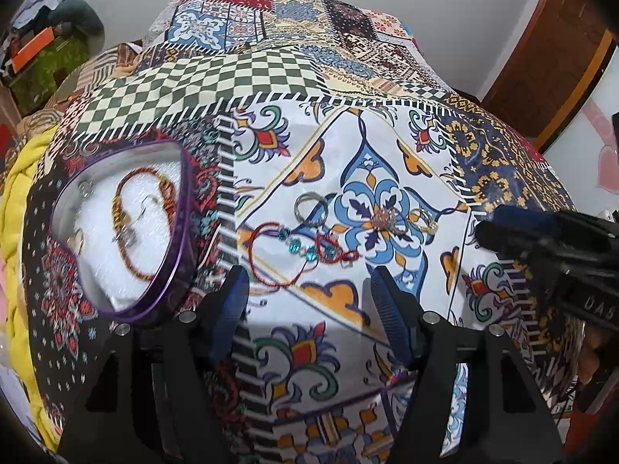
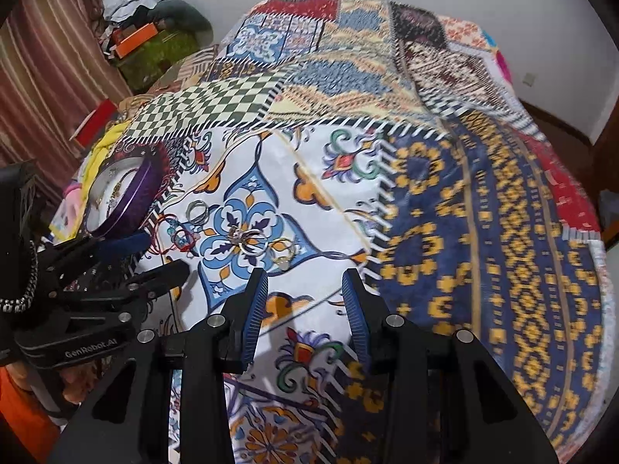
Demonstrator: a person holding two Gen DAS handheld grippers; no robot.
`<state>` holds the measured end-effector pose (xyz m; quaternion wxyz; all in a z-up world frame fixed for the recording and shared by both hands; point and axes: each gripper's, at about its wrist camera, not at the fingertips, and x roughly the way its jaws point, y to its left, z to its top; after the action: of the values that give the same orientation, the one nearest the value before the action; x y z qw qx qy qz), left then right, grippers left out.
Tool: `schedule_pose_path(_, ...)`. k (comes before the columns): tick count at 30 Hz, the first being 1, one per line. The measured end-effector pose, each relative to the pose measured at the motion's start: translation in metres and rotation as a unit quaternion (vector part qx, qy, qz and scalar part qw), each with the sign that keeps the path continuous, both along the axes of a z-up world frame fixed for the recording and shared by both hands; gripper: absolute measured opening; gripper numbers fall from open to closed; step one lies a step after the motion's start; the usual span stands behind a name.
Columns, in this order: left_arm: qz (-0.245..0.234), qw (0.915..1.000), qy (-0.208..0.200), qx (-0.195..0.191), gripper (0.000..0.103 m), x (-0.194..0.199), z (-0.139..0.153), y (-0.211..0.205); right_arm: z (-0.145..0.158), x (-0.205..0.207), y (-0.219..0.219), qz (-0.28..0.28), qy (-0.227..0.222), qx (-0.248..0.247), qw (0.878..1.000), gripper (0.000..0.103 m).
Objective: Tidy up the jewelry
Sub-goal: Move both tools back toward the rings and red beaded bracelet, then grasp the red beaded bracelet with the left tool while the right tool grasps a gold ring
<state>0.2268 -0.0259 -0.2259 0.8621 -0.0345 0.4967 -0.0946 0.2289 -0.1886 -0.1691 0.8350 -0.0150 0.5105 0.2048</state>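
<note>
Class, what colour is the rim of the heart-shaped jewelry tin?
Purple; the jewelry tin shows best in the left wrist view.

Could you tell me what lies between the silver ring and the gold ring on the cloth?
A jewelled ring, lying on the blue flower motif, shows in both views.

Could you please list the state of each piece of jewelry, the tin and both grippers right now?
Purple tin: lid off, holding a beaded bracelet and small pieces.
Beaded bracelet: lying inside the tin.
Red cord bracelet: loose on the bedspread.
Silver ring: loose on the bedspread.
Gold ring: loose on the bedspread.
Left gripper: open, empty.
Right gripper: open, empty.
</note>
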Motion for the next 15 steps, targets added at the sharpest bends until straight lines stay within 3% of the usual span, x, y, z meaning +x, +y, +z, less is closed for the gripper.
schedule_pose_path(8,-0.011,0.9997,-0.02,0.009,0.062,0.012,-0.006,-0.008,-0.016,0.009,0.012,0.014,0.017,-0.01,1.0,0.036)
schedule_pose_path(15,-0.013,0.9996,-0.026,0.001,0.033,0.015,-0.006,-0.006,-0.024,0.014,0.025,0.033,0.016,-0.022,0.999,0.036)
